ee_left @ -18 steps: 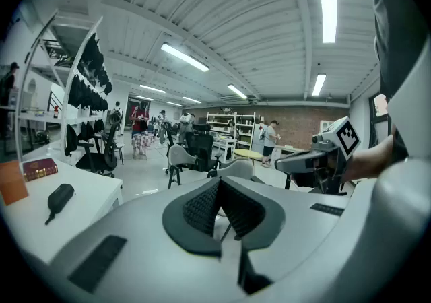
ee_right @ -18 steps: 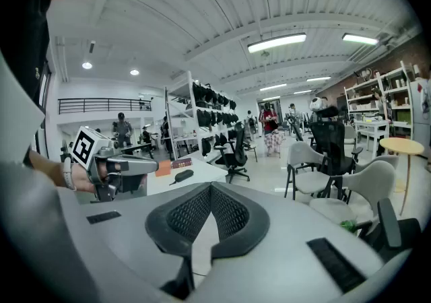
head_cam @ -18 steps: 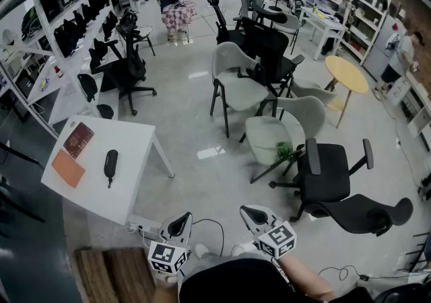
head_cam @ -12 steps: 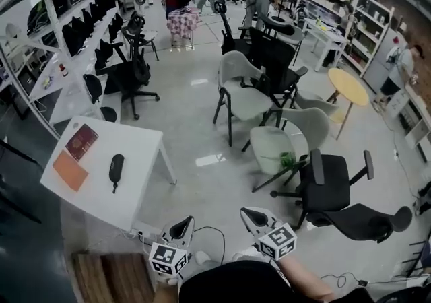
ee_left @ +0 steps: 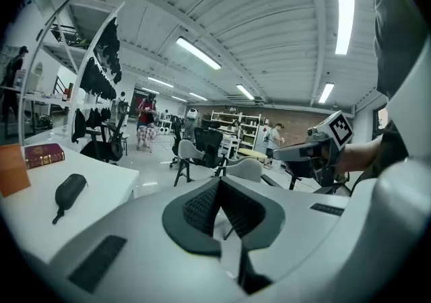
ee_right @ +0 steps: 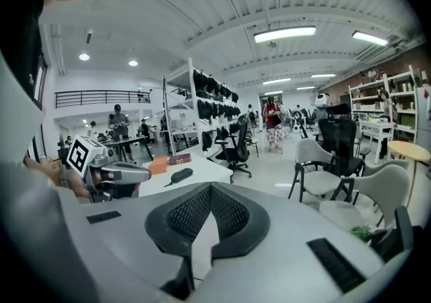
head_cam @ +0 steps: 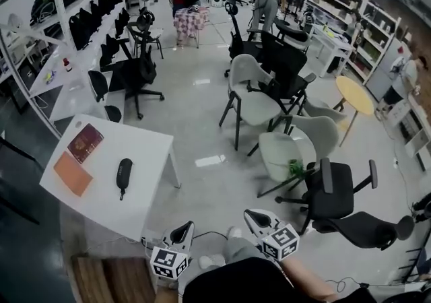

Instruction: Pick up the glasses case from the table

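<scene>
The black oblong glasses case (head_cam: 124, 172) lies on the white table (head_cam: 145, 190) at the left of the head view, with a thin cord at its near end. It also shows in the left gripper view as the glasses case (ee_left: 69, 189) and, small, in the right gripper view as the glasses case (ee_right: 180, 174). My left gripper (head_cam: 180, 233) and right gripper (head_cam: 259, 219) hang low in front of me, well short of the table. Both are shut and hold nothing. The left gripper (ee_left: 219, 180) points past the table's right side. The right gripper (ee_right: 211, 187) points into the room.
A dark red book (head_cam: 85, 143) and an orange notebook (head_cam: 73, 174) lie on the table left of the case. Office chairs (head_cam: 252, 96) crowd the floor to the right. A wooden pallet (head_cam: 108, 275) and cables (head_cam: 202, 234) lie by my feet. Shelving (head_cam: 81, 19) lines the left wall.
The table and case have slid right in the head view and look slightly nearer. Both grippers stay shut, low in the frame.
</scene>
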Available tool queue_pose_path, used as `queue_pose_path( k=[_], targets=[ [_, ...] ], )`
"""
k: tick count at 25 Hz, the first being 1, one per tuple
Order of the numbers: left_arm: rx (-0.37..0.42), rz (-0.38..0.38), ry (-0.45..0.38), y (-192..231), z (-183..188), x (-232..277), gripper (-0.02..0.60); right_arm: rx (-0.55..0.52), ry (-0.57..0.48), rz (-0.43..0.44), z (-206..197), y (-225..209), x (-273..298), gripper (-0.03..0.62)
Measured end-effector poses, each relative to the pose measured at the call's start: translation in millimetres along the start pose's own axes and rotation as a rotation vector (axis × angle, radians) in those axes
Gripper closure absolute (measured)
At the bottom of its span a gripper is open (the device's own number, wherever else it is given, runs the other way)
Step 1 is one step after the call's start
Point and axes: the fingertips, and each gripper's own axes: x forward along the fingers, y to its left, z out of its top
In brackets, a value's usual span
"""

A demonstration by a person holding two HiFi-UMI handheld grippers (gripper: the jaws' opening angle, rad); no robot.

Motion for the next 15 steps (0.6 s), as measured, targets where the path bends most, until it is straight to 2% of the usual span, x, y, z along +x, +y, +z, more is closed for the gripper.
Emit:
queue_pose_path(
  k=[7, 10, 15],
  targets=[
    [-0.011, 0.041, 0.036, 33.3, 12.4, 43.6, 0.563, 0.010, 0.010, 0.059, 25.1, -37.2, 51.6, 0.566],
    [-0.015, 0.074, 0.041, 61.6, 26.7, 69.2, 0.563, 0.002, -0.001, 0.103, 43.7, -57.6, 89.1, 0.566],
    [0.004, 0.097, 0.057, 114.1, 59.2, 145.7, 0.563, -0.004, -0.023, 0.143, 84.1, -118.2, 158.7, 0.566]
  ],
)
